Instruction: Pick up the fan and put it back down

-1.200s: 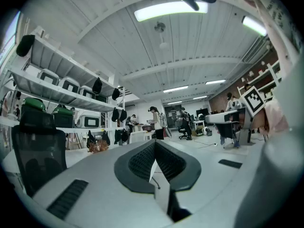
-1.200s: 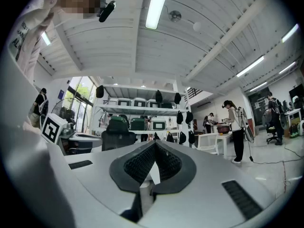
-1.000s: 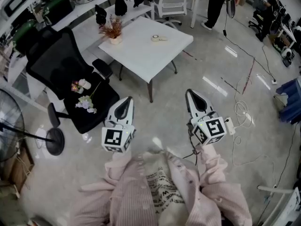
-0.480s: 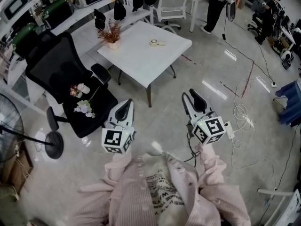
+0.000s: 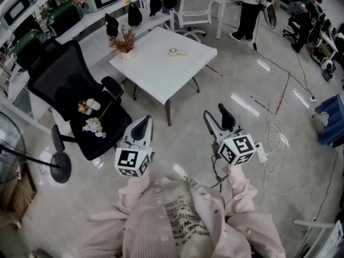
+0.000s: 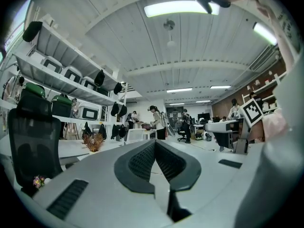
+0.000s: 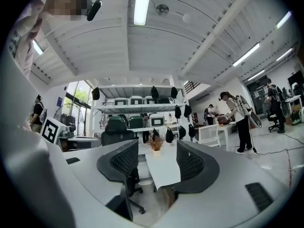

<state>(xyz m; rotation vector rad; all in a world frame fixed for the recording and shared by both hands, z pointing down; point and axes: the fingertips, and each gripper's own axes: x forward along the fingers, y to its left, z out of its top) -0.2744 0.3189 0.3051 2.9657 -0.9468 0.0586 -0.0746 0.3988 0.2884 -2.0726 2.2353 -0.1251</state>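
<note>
The standing fan [image 5: 60,168], with a round black base and a wire head cut off by the picture's left edge, is on the floor at the far left. My left gripper [image 5: 143,123] is shut and empty, well right of the fan; in the left gripper view its jaws [image 6: 155,144] meet at the tip. My right gripper [image 5: 216,117] is held level beside it. Its jaws have just been opening and now stand open with nothing between them, as in the right gripper view [image 7: 156,147]. Neither gripper touches the fan.
A white table [image 5: 166,69] with a potted plant [image 5: 124,41] stands ahead. A black office chair [image 5: 75,90] carrying flowers [image 5: 92,125] sits between the fan and my left gripper. Cables [image 5: 275,130] lie on the floor at right. A person [image 5: 248,9] stands at the back.
My right gripper's jaws have gone from shut to wide open. Both grippers have edged forward toward the table. The left jaws stay shut.
</note>
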